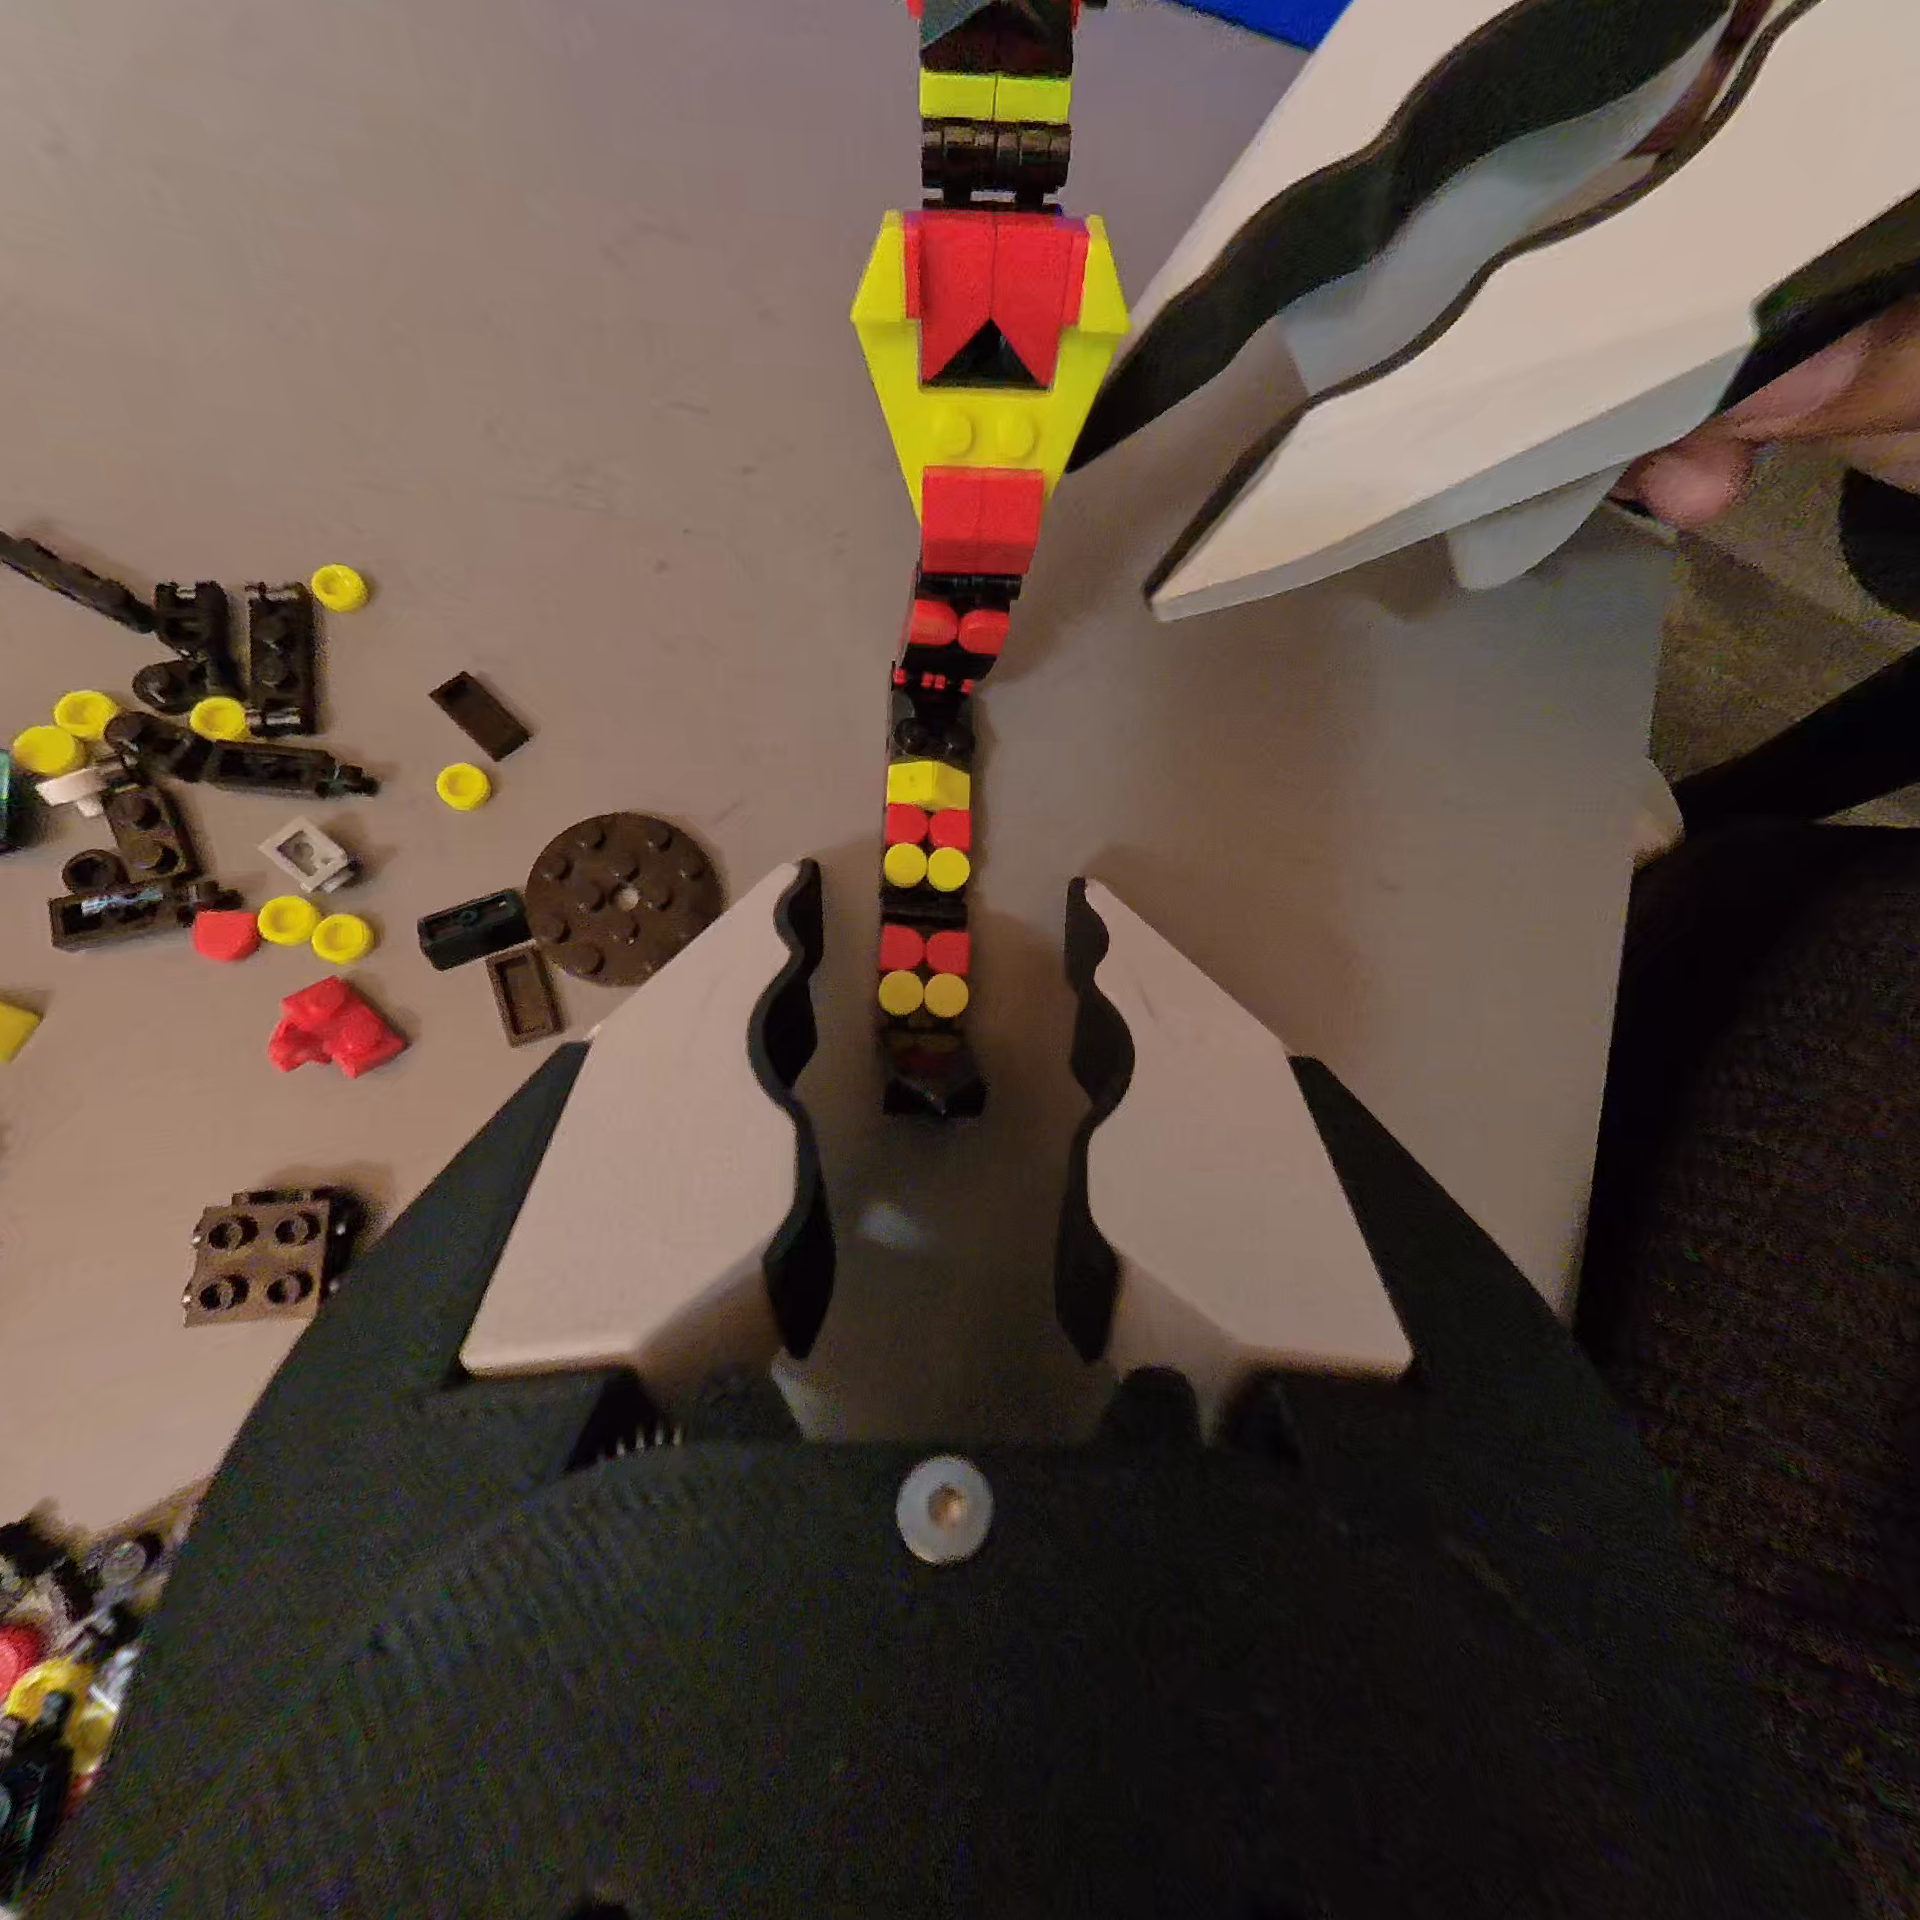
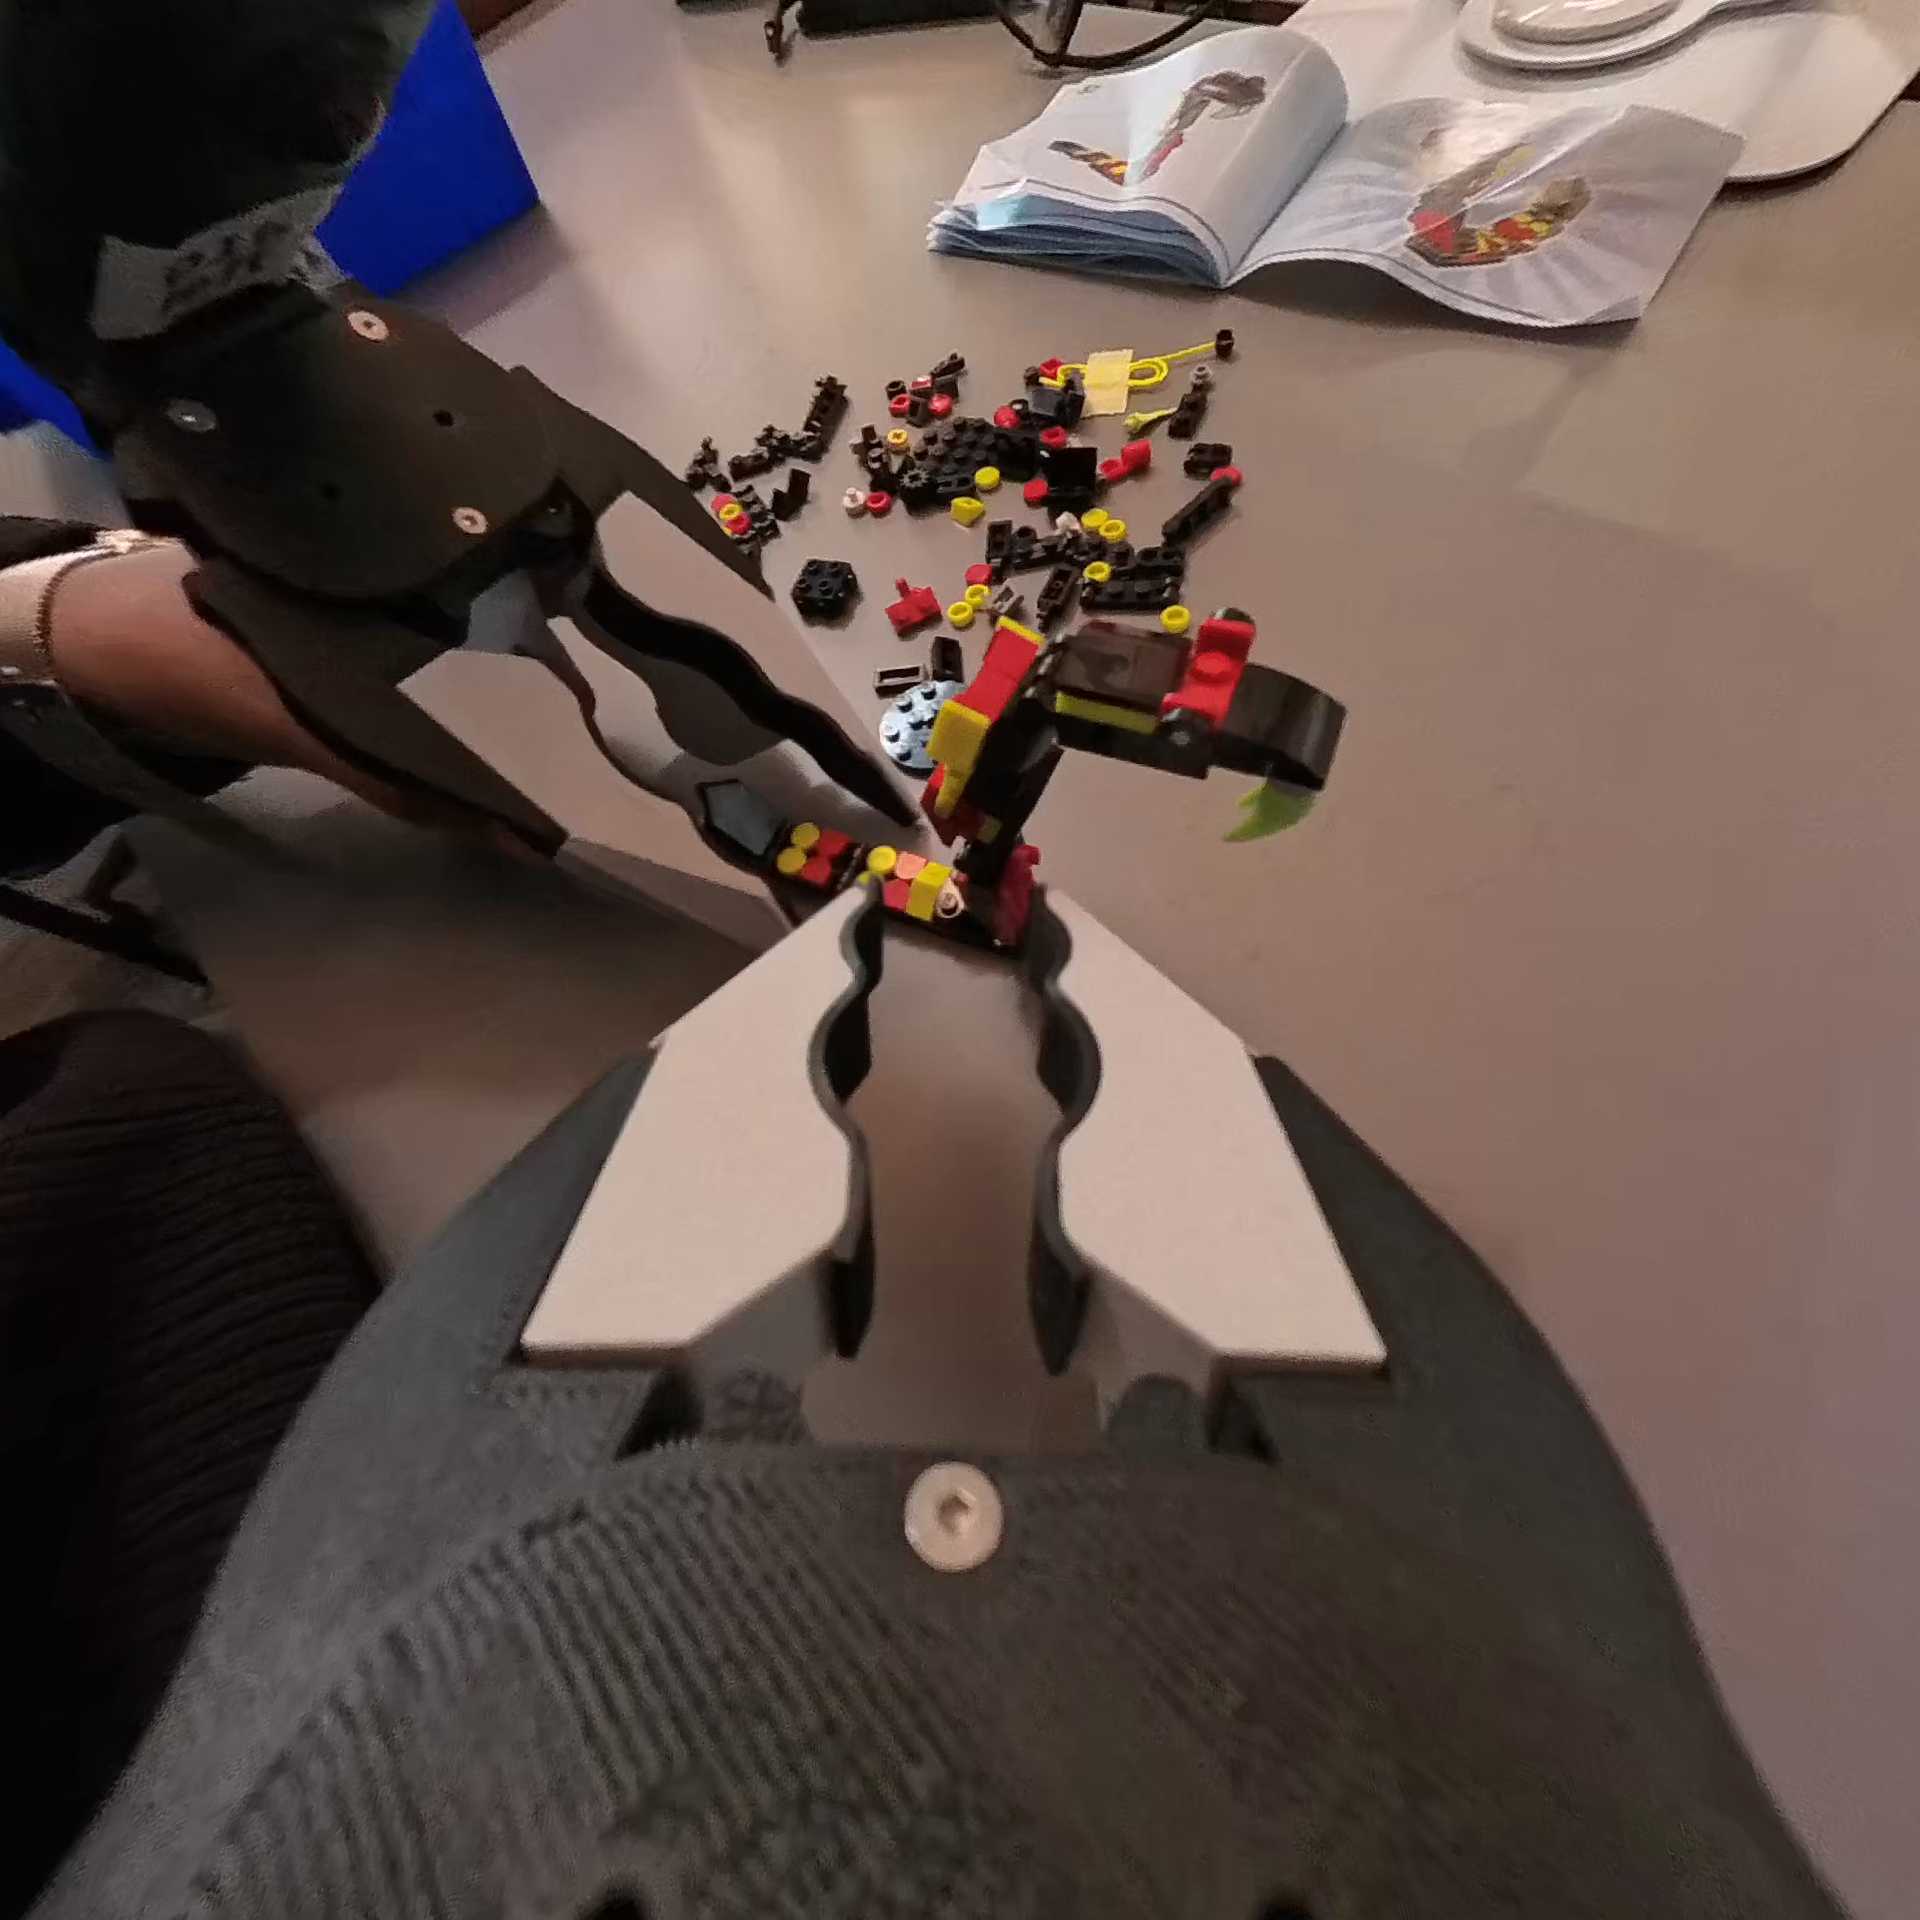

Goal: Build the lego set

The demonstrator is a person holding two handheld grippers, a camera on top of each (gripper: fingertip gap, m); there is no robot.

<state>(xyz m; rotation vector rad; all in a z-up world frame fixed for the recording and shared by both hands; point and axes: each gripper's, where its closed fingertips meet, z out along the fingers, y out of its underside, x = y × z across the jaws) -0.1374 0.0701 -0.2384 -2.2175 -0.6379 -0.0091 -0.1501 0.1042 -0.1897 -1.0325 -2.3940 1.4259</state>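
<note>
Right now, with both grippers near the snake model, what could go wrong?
1. The left gripper is open around the model's tail; closing hard may pop off the small round studs.
2. The raised head overhangs the thin body; a push could topple or bend it.
3. The right gripper at the body could sweep loose pieces nearby.
</note>
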